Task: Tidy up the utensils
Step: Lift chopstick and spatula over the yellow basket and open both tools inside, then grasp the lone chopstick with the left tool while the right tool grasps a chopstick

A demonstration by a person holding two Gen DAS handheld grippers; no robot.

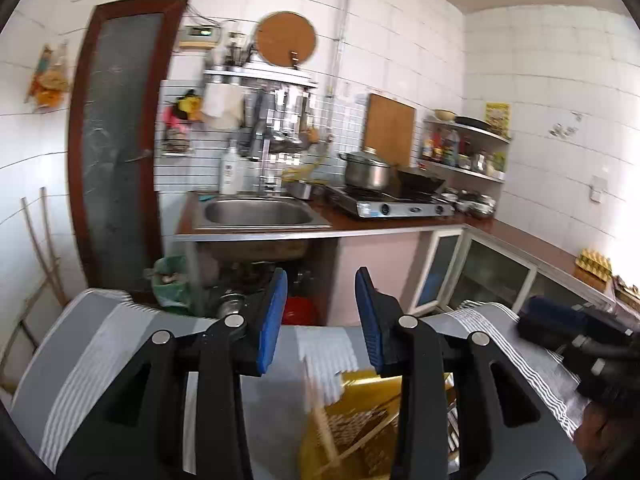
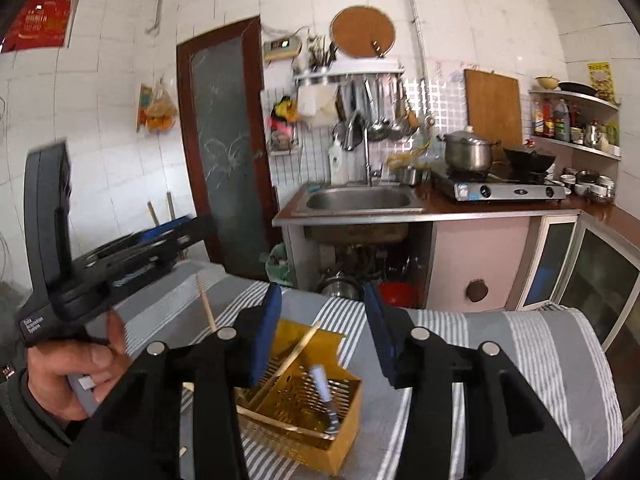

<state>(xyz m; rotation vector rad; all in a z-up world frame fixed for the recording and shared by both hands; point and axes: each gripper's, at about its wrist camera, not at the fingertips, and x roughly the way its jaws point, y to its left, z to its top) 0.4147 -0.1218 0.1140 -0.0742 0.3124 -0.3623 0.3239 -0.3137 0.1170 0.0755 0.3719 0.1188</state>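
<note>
A yellow slotted utensil holder (image 2: 304,404) stands on a table with a grey and white striped cloth (image 2: 500,360). It holds wooden chopsticks (image 2: 294,352) and a utensil with a white handle (image 2: 324,388). Another chopstick (image 2: 206,304) pokes up left of it. My right gripper (image 2: 320,336) is open and empty above the holder. My left gripper (image 1: 322,320) is open and empty, raised above the holder (image 1: 356,424); it shows at the left in the right wrist view (image 2: 152,240). The right gripper's body shows at the right edge (image 1: 580,336).
Beyond the table stand a counter with a steel sink (image 1: 260,212), a gas stove (image 1: 396,204) with a pot (image 1: 368,168) and a wok, and a hanging utensil rack (image 1: 276,108). A dark glass door (image 1: 116,144) is at the left. Corner shelves (image 1: 468,144) hold bottles.
</note>
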